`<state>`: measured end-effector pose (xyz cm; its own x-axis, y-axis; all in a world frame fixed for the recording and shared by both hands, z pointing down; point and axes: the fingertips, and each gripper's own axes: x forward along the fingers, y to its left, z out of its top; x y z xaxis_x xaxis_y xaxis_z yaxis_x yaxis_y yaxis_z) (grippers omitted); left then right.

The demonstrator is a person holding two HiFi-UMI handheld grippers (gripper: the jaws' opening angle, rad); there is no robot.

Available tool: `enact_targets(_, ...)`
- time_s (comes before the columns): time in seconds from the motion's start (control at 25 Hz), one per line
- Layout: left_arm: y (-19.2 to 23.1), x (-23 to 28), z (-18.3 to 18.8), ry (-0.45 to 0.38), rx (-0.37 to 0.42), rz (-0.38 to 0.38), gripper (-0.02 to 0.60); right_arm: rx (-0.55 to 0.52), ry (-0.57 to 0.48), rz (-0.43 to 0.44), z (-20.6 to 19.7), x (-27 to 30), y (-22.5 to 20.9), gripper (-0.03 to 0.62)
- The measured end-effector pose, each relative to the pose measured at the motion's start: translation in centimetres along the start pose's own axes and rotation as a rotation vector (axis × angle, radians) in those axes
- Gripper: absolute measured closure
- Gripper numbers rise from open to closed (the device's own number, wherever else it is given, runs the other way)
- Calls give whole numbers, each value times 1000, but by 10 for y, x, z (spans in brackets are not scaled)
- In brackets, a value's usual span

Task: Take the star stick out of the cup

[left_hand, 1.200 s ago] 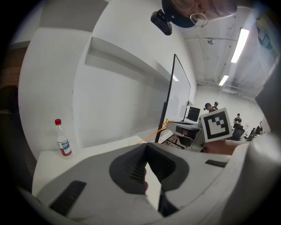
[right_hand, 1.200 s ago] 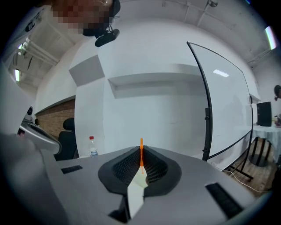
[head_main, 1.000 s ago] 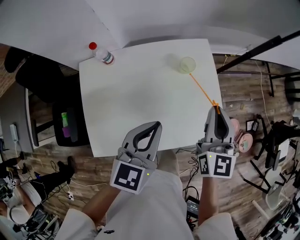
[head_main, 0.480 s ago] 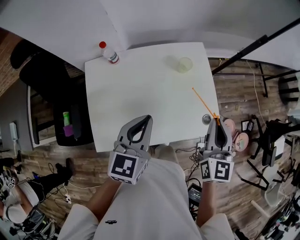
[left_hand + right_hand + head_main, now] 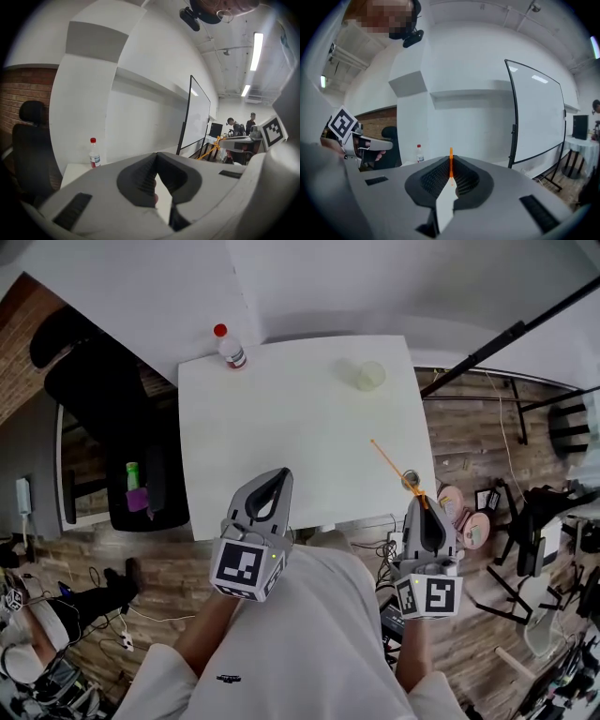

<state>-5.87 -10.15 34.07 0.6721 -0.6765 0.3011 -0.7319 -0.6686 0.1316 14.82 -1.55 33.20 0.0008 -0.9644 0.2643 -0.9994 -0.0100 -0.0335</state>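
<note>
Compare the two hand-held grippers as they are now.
The right hand-held gripper is shut on the orange star stick; the left hand-held gripper is shut with nothing between its jaws. In the head view the left hand-held gripper leans to the right, while the right one points straight ahead. Both are grey, carry a marker cube and aim towards the white table.

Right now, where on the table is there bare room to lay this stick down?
The whole middle of the table is bare, between the bottle at the far left corner and the cup near the far right. The near right edge is busiest: the star stick juts over it from the right gripper.
</note>
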Motion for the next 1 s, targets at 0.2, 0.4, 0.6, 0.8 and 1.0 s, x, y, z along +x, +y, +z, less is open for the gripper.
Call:
enact_targets(0.2,6,-9,-3,-11,-35,23,586,13,7,10,-4,-3,11,574)
enact_targets(0.4,6,-15,-6,-4,-35,18,586,-2,0,12,3,-7,15,574)
enact_targets(0.6,9,-14,-4,-5,-19,-2,586,14,-1,18,4,-4,17,574)
enact_targets(0.8,12,-15,-1,-14,-11,-1,586,17,-8,15,5,-4,18,574)
enact_targets(1.0,11,-16,-1,-19,-11,0,586,3,-17,25,8,-4,21,574)
